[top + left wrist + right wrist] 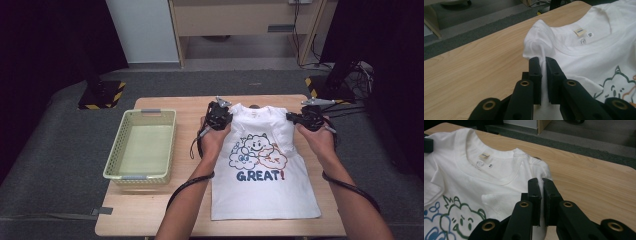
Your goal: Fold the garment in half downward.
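Observation:
A white T-shirt [265,185] with cartoon clouds and the word GREAT lies front up on the wooden table [165,215], neck at the far side. My left gripper [223,116] is shut on the shirt's left shoulder. In the left gripper view that gripper [543,60] pinches a raised fold of white T-shirt [584,55] cloth between its jaws. At the other shoulder my right gripper [294,117] is shut as well. The right gripper view has that gripper [542,180] clamping a thin fold of T-shirt [474,177] near the collar. Both shoulders are lifted slightly off the wood.
A pale green plastic basket [122,141] stands on the table's left part. Bare wood [474,67] lies left of the shirt and more bare wood [594,180] lies right of it. Grey floor, a cabinet and black stands surround the table.

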